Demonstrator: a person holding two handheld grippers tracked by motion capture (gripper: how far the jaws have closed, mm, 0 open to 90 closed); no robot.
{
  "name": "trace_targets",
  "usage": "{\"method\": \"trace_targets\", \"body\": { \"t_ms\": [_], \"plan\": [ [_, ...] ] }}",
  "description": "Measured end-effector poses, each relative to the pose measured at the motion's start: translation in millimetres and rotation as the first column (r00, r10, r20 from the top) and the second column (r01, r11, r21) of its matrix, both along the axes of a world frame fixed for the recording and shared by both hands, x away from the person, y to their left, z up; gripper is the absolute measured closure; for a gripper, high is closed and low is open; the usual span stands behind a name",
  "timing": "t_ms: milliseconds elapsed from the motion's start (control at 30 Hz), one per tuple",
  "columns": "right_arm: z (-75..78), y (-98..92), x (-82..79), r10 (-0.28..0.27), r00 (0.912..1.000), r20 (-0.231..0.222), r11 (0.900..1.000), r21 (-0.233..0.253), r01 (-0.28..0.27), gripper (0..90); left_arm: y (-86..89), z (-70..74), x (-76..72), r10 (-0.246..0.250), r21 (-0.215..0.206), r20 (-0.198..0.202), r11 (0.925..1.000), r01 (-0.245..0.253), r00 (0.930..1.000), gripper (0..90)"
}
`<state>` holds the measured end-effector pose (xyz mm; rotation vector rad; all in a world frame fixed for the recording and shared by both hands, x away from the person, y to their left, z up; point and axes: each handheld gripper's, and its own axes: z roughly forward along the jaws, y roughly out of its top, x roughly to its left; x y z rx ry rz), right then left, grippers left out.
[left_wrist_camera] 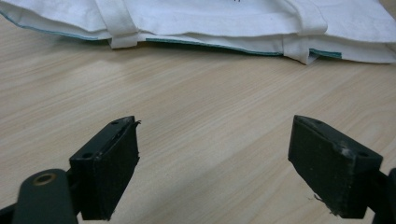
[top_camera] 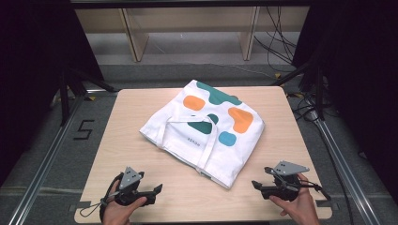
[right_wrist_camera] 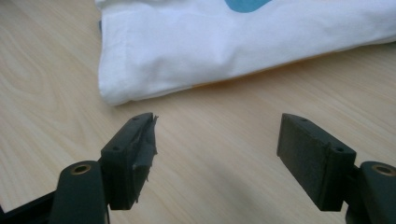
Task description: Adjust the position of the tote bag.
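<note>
Tote bag (top_camera: 206, 126), white with orange, teal and blue blotches, lies flat at the middle of the pale wooden worktop (top_camera: 117, 140), turned askew so that one corner points toward six o'clock and its two straps lie folded across the lower left half. Left claw (top_camera: 157, 190) rests low at seven o'clock of the bag, held in a hand (top_camera: 119, 211), its jaws spread wide with bare wood between them; in the left gripper view the bag's hemmed edge (left_wrist_camera: 210, 44) with a thin teal seam lies well ahead of the jaw tips. Right claw (top_camera: 257, 185) sits at five o'clock, likewise spread apart and holding nothing, with the bag's rounded corner (right_wrist_camera: 112, 95) near its left jaw, not touching.
</note>
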<state>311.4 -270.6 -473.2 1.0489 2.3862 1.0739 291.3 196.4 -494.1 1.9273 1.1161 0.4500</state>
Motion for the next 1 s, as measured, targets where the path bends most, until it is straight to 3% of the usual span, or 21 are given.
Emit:
{"method": "trace_targets", "body": {
  "t_ms": [100,133,233,267,400,433,500,567,633,700,733,833,1000],
  "plan": [
    [1.7,3.7,0.6,0.0,0.9997,0.026,1.0,-0.021,0.0,28.2,1.6,1.1,-0.1,-0.013,0.032,-0.007,0.9994,0.013,0.9999,15.4],
    [3.5,10.0,0.9,0.02,0.9997,0.016,1.0,0.014,-0.02,28.0,1.7,1.4,-0.4,-0.013,0.035,-0.003,0.9993,0.014,0.9999,15.4],
    [3.3,16.8,2.9,0.037,0.9993,-0.007,0.999,0.029,-0.037,27.5,1.7,1.0,0.1,-0.004,0.03,0.001,0.9995,0.004,1.0,15.5],
    [4.1,26.6,3.0,0.054,0.9985,0.014,0.998,-0.02,-0.053,26.3,2.8,1.5,0.2,-0.007,0.041,-0.002,0.9991,0.007,1.0,15.5],
    [5.1,47.1,4.2,0.1,0.9945,0.03,0.994,-0.056,-0.098,26.3,2.3,1.5,0.6,-0.011,0.042,-0.002,0.9991,0.011,0.9999,15.6],
    [5.1,47.1,4.2,0.1,0.9945,0.03,0.994,-0.056,-0.098,26.3,-0.9,0.3,0.3,0.013,0.01,0.006,0.9999,-0.014,0.9999,15.6],
    [4.1,61.5,6.2,0.131,0.9905,0.04,0.988,-0.09,-0.127,26.3,2.3,1.7,0.7,-0.024,0.061,-0.002,0.9978,0.024,0.9997,15.6],
    [2.7,71.4,8.6,0.14,0.9897,0.031,0.986,-0.098,-0.136,25.8,0.4,0.4,0.7,0.001,0.036,-0.006,0.9993,-0.001,1.0,15.6],
    [1.5,79.3,11.9,0.157,0.9871,0.031,0.982,-0.109,-0.153,25.8,1.3,1.0,0.4,-0.011,0.045,-0.012,0.9989,0.012,0.9999,15.7],
    [0.4,85.0,14.2,0.161,0.9866,0.026,0.982,-0.105,-0.158,25.8,0.8,0.0,0.9,0.006,0.047,-0.008,0.9989,-0.005,0.9999,15.7],
    [-1.4,92.9,18.2,0.179,0.9838,0.002,0.979,-0.102,-0.178,25.6,2.0,0.9,0.9,-0.009,0.053,-0.019,0.9986,0.01,0.9998,15.7],
    [-3.6,101.5,22.7,0.206,0.9785,0.006,0.972,-0.114,-0.204,25.4,1.3,-0.5,1.4,0.002,0.048,-0.015,0.9988,-0.002,0.9999,15.7],
    [-8.5,111.4,25.5,0.211,0.9774,0.01,0.967,-0.149,-0.207,25.1,1.0,-0.4,1.2,0.003,0.044,-0.017,0.999,-0.002,0.9999,15.7]
  ]
}}
